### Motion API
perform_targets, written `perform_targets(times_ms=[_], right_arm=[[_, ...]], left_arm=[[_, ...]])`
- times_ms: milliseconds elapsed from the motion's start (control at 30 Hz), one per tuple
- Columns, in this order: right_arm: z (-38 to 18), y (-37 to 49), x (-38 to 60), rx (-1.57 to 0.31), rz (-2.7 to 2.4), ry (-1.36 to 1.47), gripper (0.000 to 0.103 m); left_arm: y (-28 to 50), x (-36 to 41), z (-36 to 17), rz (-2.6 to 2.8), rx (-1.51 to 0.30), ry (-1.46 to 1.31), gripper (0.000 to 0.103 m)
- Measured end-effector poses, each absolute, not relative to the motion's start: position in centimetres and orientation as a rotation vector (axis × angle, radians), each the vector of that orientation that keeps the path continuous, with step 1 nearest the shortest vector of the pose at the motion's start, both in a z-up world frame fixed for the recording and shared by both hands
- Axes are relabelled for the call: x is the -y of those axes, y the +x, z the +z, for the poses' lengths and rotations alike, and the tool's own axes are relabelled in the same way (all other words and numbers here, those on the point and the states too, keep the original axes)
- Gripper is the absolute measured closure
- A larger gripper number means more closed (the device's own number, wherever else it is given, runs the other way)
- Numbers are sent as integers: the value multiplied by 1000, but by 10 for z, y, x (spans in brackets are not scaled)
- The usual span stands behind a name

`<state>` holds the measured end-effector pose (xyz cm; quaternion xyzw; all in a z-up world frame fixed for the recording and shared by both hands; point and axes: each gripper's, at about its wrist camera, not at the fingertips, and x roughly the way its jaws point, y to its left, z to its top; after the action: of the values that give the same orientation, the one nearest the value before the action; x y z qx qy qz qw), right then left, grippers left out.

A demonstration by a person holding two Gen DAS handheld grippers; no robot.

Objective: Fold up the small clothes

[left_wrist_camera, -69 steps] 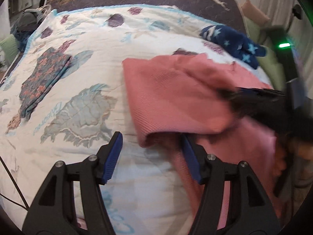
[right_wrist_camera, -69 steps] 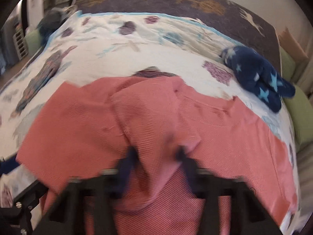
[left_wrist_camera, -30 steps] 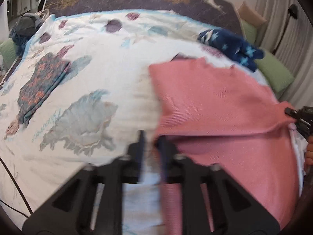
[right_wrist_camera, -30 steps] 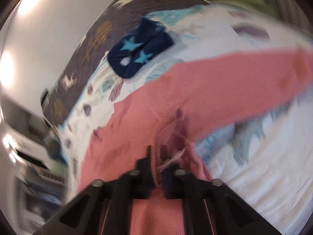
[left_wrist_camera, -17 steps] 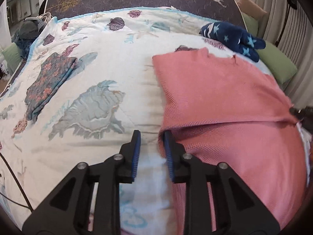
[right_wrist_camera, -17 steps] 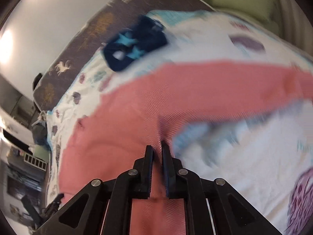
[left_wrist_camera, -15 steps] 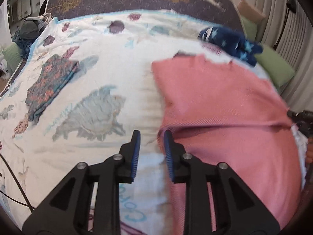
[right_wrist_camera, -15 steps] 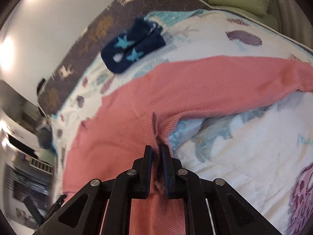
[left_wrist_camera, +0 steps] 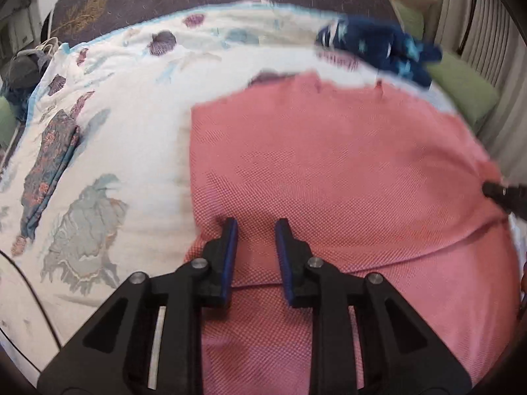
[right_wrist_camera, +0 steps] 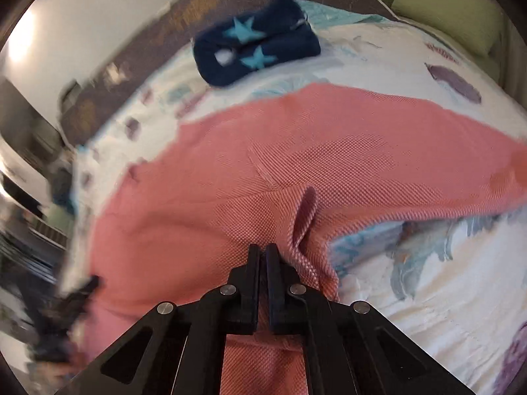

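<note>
A pink knit garment (left_wrist_camera: pixel 329 164) lies on the bed with its near part folded over, and the fold line runs across in front of my left gripper (left_wrist_camera: pixel 256 227). That gripper hovers over the garment's left part with its blue pads (left_wrist_camera: pixel 230 247) apart; only the cloth below shows between them. My right gripper (right_wrist_camera: pixel 262 248) is shut at the garment's (right_wrist_camera: pixel 296 151) right edge, and a raised pucker of pink cloth runs into its tips. In the left wrist view its black tip (left_wrist_camera: pixel 494 192) meets that same edge.
The bedspread (left_wrist_camera: pixel 131 115) is white with a seashell print. A navy bundle with light blue stars (right_wrist_camera: pixel 257 49) lies beyond the pink garment. A folded floral garment (left_wrist_camera: pixel 49 151) lies at the far left. Green pillows (right_wrist_camera: pixel 444 10) sit at the bed's right side.
My left gripper let go of the fold's left corner, opened, and moved right over the pink garment. The right gripper stayed closed at the right edge, where the cloth now lies lower.
</note>
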<state>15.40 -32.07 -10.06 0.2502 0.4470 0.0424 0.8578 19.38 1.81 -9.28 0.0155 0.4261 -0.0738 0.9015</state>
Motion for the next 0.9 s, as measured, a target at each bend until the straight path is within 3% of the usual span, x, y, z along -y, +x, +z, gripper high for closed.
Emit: perform_targets(times_ms=[133,233,300,367,567,633,667,700,900], right_arm=[[-75,127,345,-858,54,513,96],[-61,123,362,-826,28,519,86],[-58,129,368,-832,34,506,74],[-59,142,372,-847,51,502,64],[-67,170,356,-902,92,427,53],[-73,179,343,-940,112,387,57],[-76,182,338,-968,121,362,83],[-80,185,331,-997,114,328,96],[-43,175,343,-791,169,461,97]], left_arm=[[194,-27,-75,-144,-855,2,76],[203,-38,-62,-115,-809,-24,72],[215,-45,-59,-95,-811,-27,54],[227,-49,-61,-104,-829,-39,45],[267,-47,-79,-101,-915,-7,43],[273,-45,-86,-114,-934,-16,49],[274,-45,-88,-134,-936,-35,77],[276,-47,-89,-157,-949,-65,97],[262,-62,-50,-139,-807,-151,98]])
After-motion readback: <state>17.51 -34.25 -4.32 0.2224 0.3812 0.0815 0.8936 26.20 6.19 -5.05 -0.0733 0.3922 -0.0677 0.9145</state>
